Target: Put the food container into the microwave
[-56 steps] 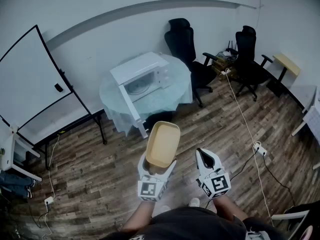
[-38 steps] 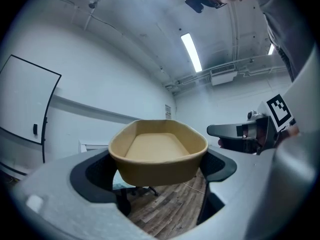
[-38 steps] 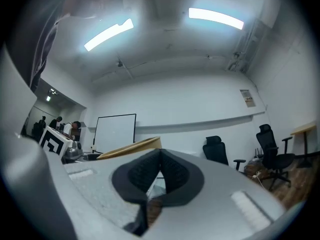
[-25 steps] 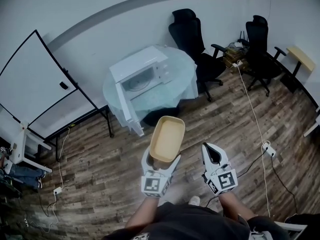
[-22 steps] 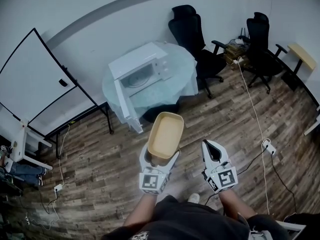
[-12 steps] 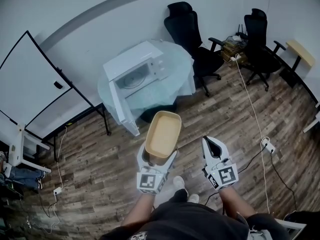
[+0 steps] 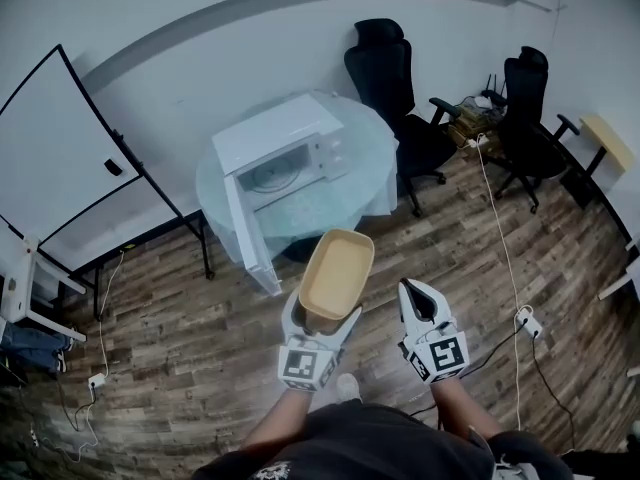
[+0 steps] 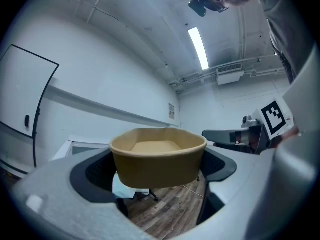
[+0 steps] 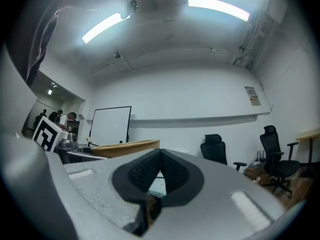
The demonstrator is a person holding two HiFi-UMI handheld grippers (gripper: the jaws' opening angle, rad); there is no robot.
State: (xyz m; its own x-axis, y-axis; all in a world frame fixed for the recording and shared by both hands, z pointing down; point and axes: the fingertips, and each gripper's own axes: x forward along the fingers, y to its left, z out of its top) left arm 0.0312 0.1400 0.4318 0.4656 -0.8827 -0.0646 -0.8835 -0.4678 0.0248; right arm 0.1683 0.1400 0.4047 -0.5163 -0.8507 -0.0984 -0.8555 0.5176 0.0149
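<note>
Left gripper (image 8: 158, 170): the jaws are clamped on the near end wall of the food container (image 8: 158, 156), one dark pad on each side of it. It's a tan, open-topped tub with nothing visible inside. The rest of it sticks out past the jaws toward 12 o'clock.

Right gripper (image 9: 160, 173): jaws are pressed together with nothing between them. In the head view it sits at about 3 o'clock from the left gripper, near it but not touching.

From the head view, the container is up in the air over the wood floor (image 7: 170, 348), tilted away from the person. It's at roughly 6 o'clock from the microwave (image 7: 285, 146) and well short of it, not touching the bench (image 7: 372, 173).

The microwave is white and sits on the round bench, which has a pale, see-through-looking cover. Its door (image 7: 240, 230) is swung open and hangs out toward 7 o'clock. There's something round inside the cavity, probably a turntable, but the view's too small to be sure.

Further out:
- Two black office chairs (image 7: 385, 68) are at 2 o'clock from the bench.
- A whiteboard (image 7: 62, 158) is at 9 o'clock.
- A white cable (image 7: 502, 253) runs across the floor on the right.
</note>
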